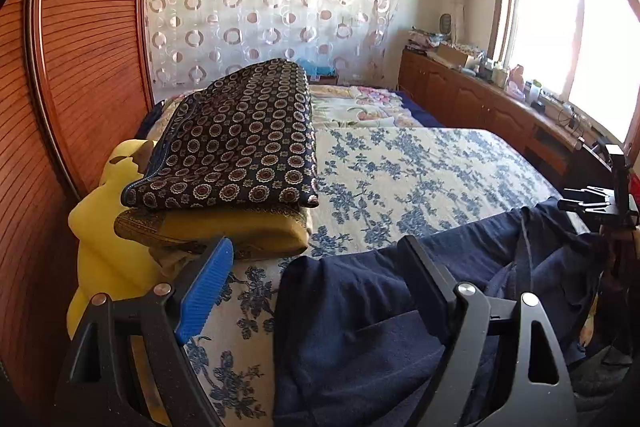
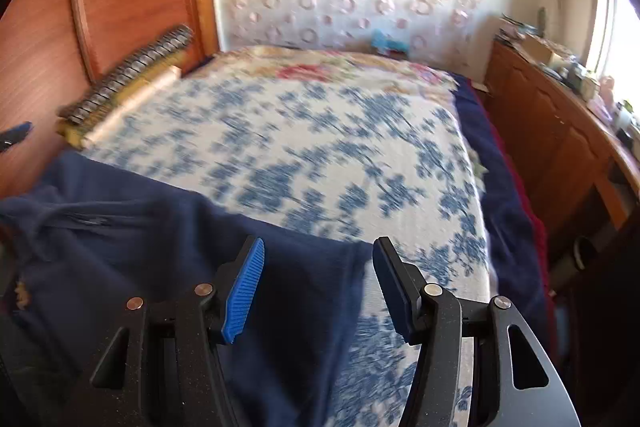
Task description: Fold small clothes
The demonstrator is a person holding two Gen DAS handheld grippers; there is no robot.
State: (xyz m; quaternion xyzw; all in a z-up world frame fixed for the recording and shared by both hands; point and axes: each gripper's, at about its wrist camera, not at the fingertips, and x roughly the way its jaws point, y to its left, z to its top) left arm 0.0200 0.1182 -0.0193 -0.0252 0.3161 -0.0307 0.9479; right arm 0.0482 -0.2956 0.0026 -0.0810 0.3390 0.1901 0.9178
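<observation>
One navy garment [image 1: 360, 327] lies spread on the bed's [image 1: 420, 167] near edge. Two grippers, left [image 1: 316, 267] and right [image 2: 318, 279], hover wide-jawed, gripping nothing. Two folded pillows [image 1: 236, 143] are stacked beside it.

You are holding the left gripper [image 1: 316, 267] tilted downward, jaws standing wide, nothing pressed between the pads. You are angling the right gripper [image 2: 318, 263] downward too, jaws parted, fingers pointing toward 12 o'clock.

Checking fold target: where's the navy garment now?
Navy garment lies on the near edge of the floral bedspread, under both open grippers, right of the pillow stack in the left wrist view.
</observation>
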